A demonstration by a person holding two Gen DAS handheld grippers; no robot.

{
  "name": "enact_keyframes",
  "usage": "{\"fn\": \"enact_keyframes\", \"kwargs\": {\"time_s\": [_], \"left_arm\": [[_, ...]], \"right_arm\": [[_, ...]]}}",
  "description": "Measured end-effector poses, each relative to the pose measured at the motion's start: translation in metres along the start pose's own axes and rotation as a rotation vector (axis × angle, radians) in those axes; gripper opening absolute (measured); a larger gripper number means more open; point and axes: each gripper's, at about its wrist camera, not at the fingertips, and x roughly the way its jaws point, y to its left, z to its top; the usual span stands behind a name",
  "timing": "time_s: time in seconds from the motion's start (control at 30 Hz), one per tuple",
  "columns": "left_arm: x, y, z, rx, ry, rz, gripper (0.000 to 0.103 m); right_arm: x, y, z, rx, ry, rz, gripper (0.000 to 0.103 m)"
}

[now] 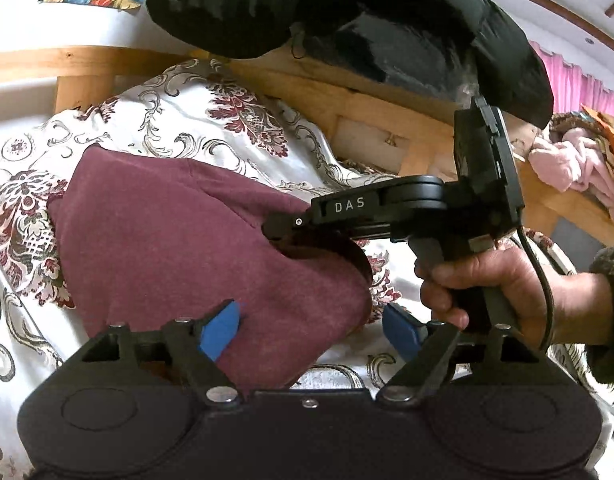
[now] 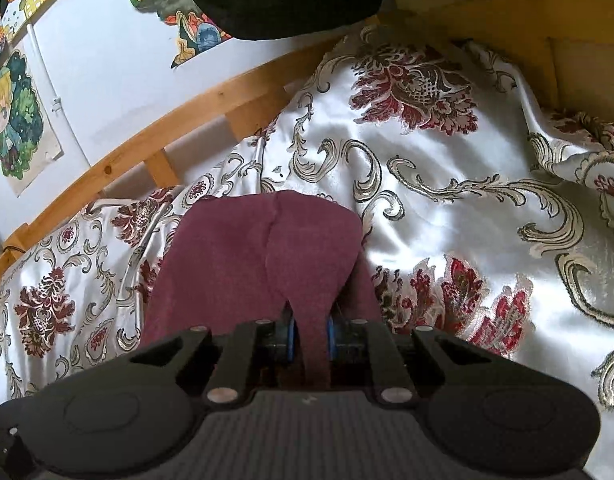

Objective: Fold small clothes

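A maroon garment (image 1: pixel 179 240) lies on a white bedspread (image 1: pixel 211 120) with a dark red floral pattern. My left gripper (image 1: pixel 311 332) hovers at the garment's near corner. Its blue pads (image 1: pixel 221 334) stand wide apart and open, one over the cloth and one beside it. In the left wrist view a hand (image 1: pixel 479 280) holds my right gripper (image 1: pixel 277 236), which reaches in from the right to the garment's right edge. In the right wrist view the right gripper (image 2: pixel 311 340) is shut on a raised fold of the maroon garment (image 2: pixel 243 264), pinched between its blue pads (image 2: pixel 291 340).
A wooden bed frame (image 1: pixel 347 92) runs behind the bedspread. A black padded jacket (image 1: pixel 347 12) hangs over the far side. Pink clothes (image 1: pixel 575 160) lie at the far right. Colourful pictures (image 2: pixel 15 120) hang on the white wall to the left.
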Motion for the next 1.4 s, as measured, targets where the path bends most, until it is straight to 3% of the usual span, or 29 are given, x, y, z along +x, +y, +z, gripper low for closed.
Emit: {"fn": "enact_keyframes", "kwargs": {"time_s": [0.17,0.3,0.37,0.43,0.47,0.53,0.67,0.77,0.9,1.0,1.23,1.4], "left_arm": [[-0.007,0.008,0.006,-0.052,-0.022,0.002,0.092],[-0.018,0.022,0.011,-0.144,-0.087,0.048,0.098],[-0.021,0.031,0.012,-0.199,-0.106,0.075,0.098],[-0.022,0.039,0.014,-0.248,-0.109,0.115,0.098],[-0.022,0.042,0.014,-0.269,-0.105,0.14,0.098],[-0.022,0.05,0.014,-0.314,-0.093,0.194,0.099],[-0.021,0.07,0.007,-0.451,-0.055,0.277,0.101],[-0.02,0.081,0.004,-0.512,-0.011,0.313,0.101],[-0.016,0.087,0.001,-0.536,0.03,0.331,0.102],[-0.012,0.088,-0.001,-0.532,0.066,0.335,0.102],[-0.008,0.085,-0.002,-0.506,0.091,0.327,0.102],[-0.007,0.085,-0.003,-0.506,0.093,0.326,0.102]], "right_arm": [[-0.001,0.01,0.002,-0.063,-0.02,-0.028,0.017],[-0.002,0.01,-0.006,-0.062,-0.009,-0.045,0.02],[-0.005,0.006,-0.011,-0.047,-0.009,-0.054,0.032],[-0.011,0.003,-0.014,-0.039,-0.018,-0.062,0.056],[-0.014,0.002,-0.014,-0.041,-0.021,-0.056,0.06],[-0.023,0.002,-0.016,-0.04,-0.027,-0.053,0.078],[-0.043,0.001,-0.02,-0.007,-0.049,-0.026,0.092],[-0.057,0.005,-0.031,-0.009,-0.056,0.043,0.102],[-0.064,0.02,-0.047,-0.112,-0.017,0.052,0.103],[-0.059,0.024,-0.057,-0.155,0.024,-0.014,0.103],[-0.054,0.001,-0.075,-0.036,0.077,-0.084,0.103],[-0.055,0.002,-0.078,-0.052,0.071,-0.098,0.103]]}}
